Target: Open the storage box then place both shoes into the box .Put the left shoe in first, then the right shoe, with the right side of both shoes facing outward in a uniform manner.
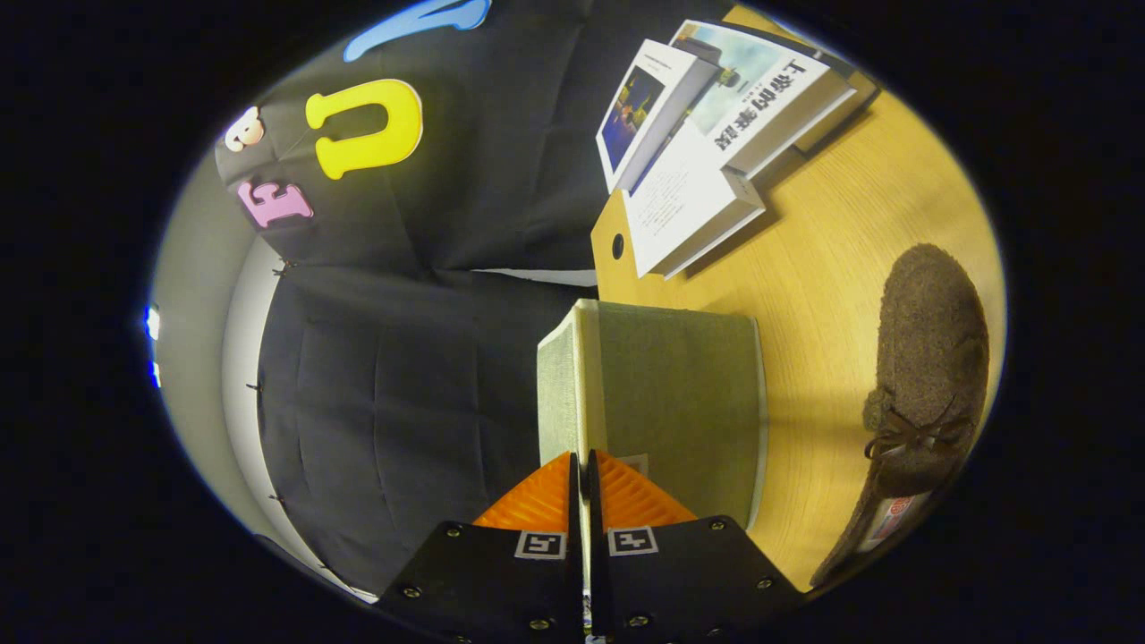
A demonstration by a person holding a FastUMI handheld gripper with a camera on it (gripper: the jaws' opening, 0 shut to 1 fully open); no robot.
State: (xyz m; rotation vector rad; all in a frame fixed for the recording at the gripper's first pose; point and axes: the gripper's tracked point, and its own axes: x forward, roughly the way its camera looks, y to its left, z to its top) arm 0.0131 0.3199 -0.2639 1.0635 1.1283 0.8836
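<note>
wood table (832, 241); on it: stacked books (707, 134), green storage box (671, 394), brown shoe (926, 376) beside box; gripper (581, 474) fingers closed together

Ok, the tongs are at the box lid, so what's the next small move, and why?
Probably swing the lid open, away from the green storage box. The tongs look pinched on its pale edge, and the brown shoe lies on the table beside the box, not inside.

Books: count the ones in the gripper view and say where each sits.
3 books, stacked on the table beyond the green box: one leaning, one behind, one lowest. More may hide underneath. The gripper pinches the box's edge.
</note>
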